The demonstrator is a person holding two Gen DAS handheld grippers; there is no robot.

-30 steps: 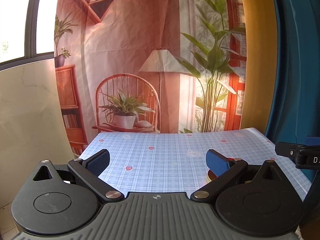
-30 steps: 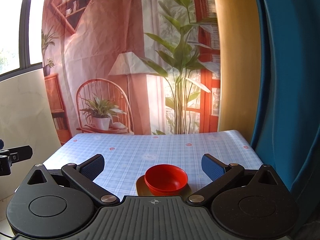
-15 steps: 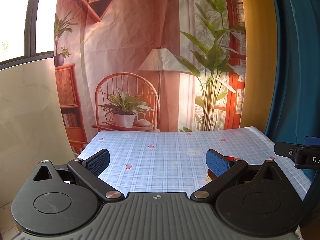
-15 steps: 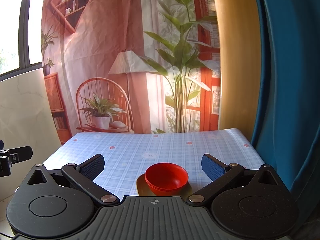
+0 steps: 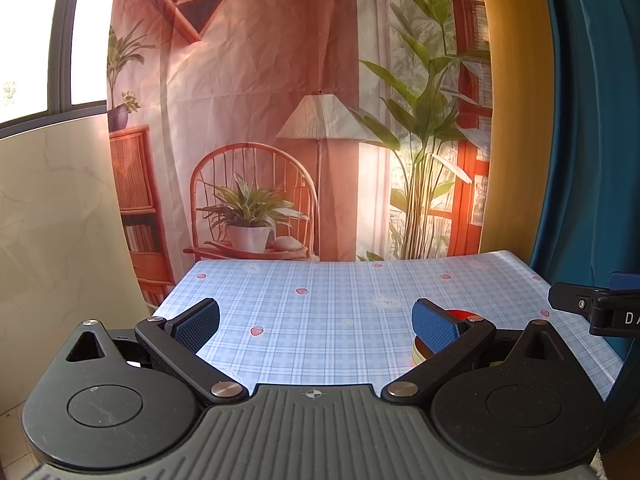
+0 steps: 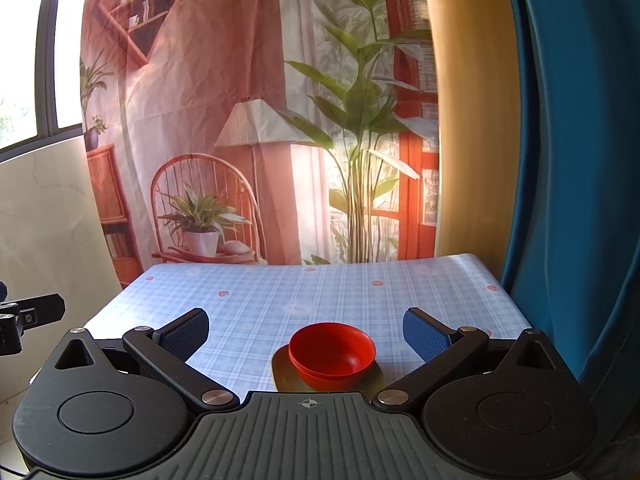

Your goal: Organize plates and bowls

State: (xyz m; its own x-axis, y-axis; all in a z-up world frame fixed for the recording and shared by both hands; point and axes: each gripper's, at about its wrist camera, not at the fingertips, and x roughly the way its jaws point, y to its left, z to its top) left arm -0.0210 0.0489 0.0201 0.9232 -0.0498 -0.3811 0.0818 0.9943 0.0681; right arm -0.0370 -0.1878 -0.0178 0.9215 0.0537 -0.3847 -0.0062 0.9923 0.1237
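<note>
Both claws, left [image 5: 316, 322] and right [image 6: 306, 330], are held wide and empty; nothing has shifted. Red bowls [image 6: 332, 354] remain stacked on the plate [image 6: 284, 374], so organizing appears finished.

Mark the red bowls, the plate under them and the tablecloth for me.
red bowls [image 6: 332, 346]: right wrist view, inside of the top bowl.
plate [image 6: 282, 372]: right wrist view, bare left rim.
tablecloth [image 6: 260, 300]: right wrist view, bare plaid area behind the bowls.
</note>
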